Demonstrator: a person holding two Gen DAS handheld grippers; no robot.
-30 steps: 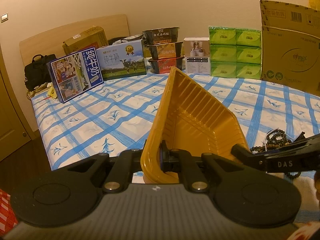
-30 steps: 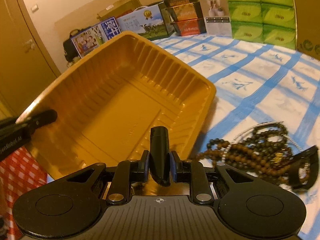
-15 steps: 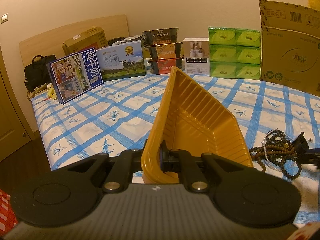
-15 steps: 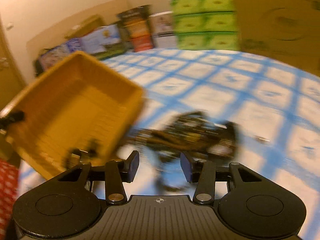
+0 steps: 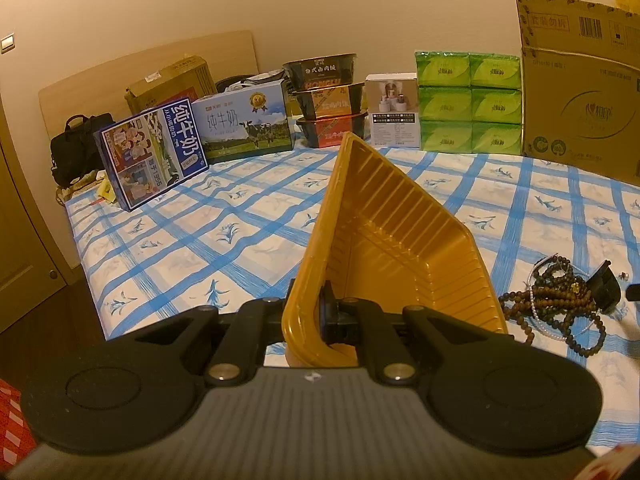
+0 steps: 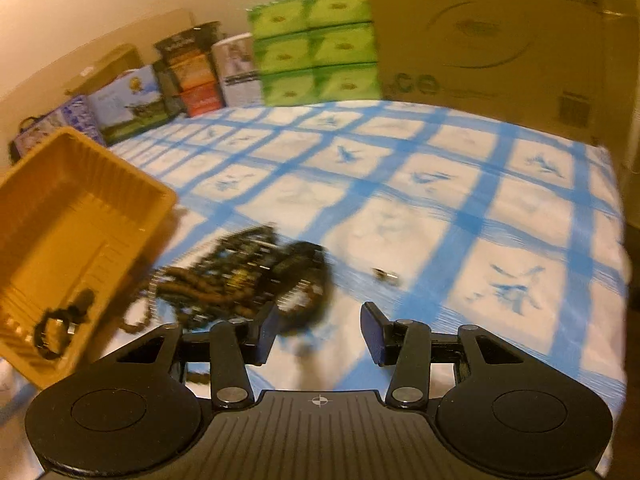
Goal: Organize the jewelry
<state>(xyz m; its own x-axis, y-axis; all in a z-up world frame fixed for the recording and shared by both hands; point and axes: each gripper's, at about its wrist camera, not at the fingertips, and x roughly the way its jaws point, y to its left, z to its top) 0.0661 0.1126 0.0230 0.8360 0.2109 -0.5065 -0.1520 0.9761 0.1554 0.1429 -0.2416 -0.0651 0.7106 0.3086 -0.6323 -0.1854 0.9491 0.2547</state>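
The left gripper (image 5: 320,316) has not budged: its jaws stay clamped thin on the near rim of the yellow tray (image 5: 384,248), which tilts up and away from them just as it did a second ago. The right gripper (image 6: 318,336) is where things changed. A second ago its jaws hung over the tray, pinched on a small dark piece; now they stand about half open with nothing between them, having just been opening, and they have swung off to the right of the tray, out over the blue-checked bedsheet (image 6: 440,200). A small black piece (image 6: 60,328) now lies inside the tray at its near end, left of the right jaws. The heap of bead bracelets (image 6: 240,276) sits on the sheet just ahead and a little left of those jaws, close beside the tray's right wall; from the left wrist view the same heap lies to the right of the clamped jaws. A tiny loose bit (image 6: 384,275) rests on the sheet ahead of the right jaws, apart from the heap. The right wrist view is smeared with motion, so the beads' finer details cannot be made out.
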